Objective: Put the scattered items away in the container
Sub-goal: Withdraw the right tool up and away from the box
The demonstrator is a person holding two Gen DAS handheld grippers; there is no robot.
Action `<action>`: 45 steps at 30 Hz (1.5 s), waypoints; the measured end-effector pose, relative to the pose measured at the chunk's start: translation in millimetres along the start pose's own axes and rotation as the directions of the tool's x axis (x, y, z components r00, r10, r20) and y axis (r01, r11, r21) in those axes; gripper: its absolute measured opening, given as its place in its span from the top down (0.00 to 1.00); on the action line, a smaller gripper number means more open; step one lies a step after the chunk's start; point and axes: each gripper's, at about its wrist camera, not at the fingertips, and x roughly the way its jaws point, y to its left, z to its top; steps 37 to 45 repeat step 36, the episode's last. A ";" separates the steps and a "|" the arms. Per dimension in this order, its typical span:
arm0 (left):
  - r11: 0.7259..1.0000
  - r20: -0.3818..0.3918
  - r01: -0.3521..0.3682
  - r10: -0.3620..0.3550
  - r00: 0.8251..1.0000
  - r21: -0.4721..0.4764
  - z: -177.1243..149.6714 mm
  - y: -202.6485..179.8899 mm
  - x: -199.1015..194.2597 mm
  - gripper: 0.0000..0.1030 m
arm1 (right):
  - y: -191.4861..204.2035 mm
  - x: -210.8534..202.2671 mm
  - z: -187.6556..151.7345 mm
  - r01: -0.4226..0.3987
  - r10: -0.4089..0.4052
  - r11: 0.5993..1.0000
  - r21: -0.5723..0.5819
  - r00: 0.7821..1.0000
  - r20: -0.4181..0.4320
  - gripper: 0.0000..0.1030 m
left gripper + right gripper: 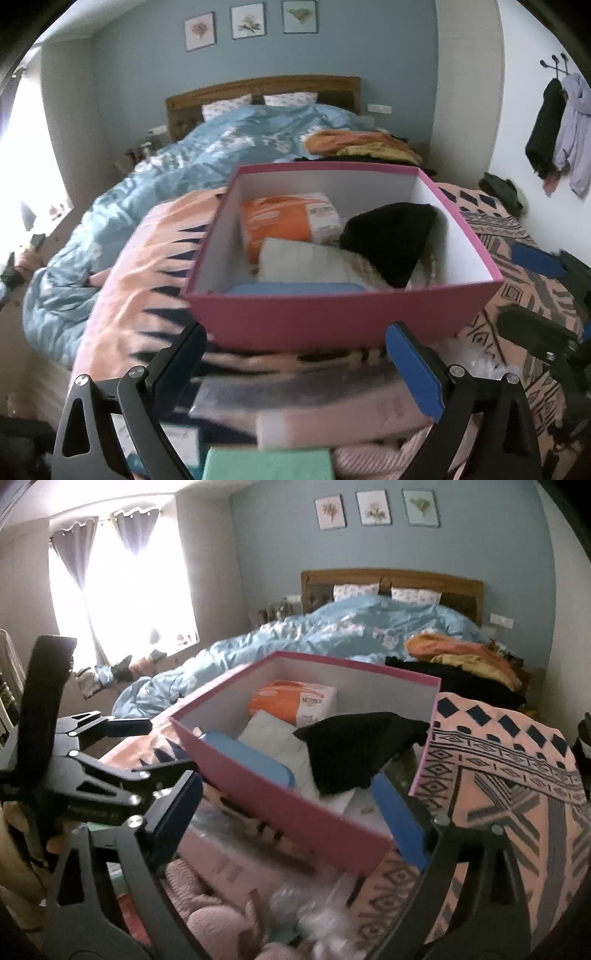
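Left gripper (299,369) and right gripper (295,812) were held wide open, empty. Pink box (332,317) was set on patterned blanket (140,266), near bed's foot edge; black cloth (391,236) was seen inside.

Both wrist cameras look down, close — sharing the pink box (343,317) and bed (369,627).

Near wall of the pink cardboard box (343,317) hid most of a flat blue item (295,288) inside. Black cloth (391,240) covered part of the white folded piece (295,262). Mint-green block (267,463) was cut off at the bottom edge. Pink boxes and knit (207,897) at the bed's near edge were motion-blurred, labels unreadable.
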 end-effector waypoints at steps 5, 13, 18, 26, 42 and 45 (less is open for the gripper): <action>0.999 0.007 -0.035 0.035 0.999 -0.033 -18.1 12.2 -20.3 0.03 | 13.5 -23.4 -19.6 -0.011 0.010 0.999 0.046 1.000 0.012 0.03; 0.996 0.016 -0.068 0.069 0.997 -0.064 -41.9 26.8 -44.8 0.00 | 36.3 -57.2 -31.6 0.017 -0.018 0.999 0.043 1.000 0.025 0.03; 0.996 0.003 -0.053 0.053 0.999 -0.071 -54.5 28.9 -53.2 0.00 | 56.8 -76.2 -35.3 0.018 -0.020 0.999 0.029 0.998 0.060 0.01; 0.997 0.004 -0.057 0.057 0.998 -0.055 -75.3 21.1 -67.6 0.00 | 86.9 -77.2 -54.4 0.008 -0.009 1.000 0.024 0.998 0.068 0.01; 0.998 -0.012 -0.051 0.051 0.999 -0.034 -98.1 12.1 -74.0 0.00 | 89.0 -59.5 -81.5 0.053 -0.054 0.996 0.075 0.998 0.012 0.01; 0.998 -0.012 -0.051 0.051 0.999 -0.034 -98.1 12.1 -74.0 0.00 | 89.0 -59.5 -81.5 0.053 -0.054 0.996 0.075 0.998 0.012 0.01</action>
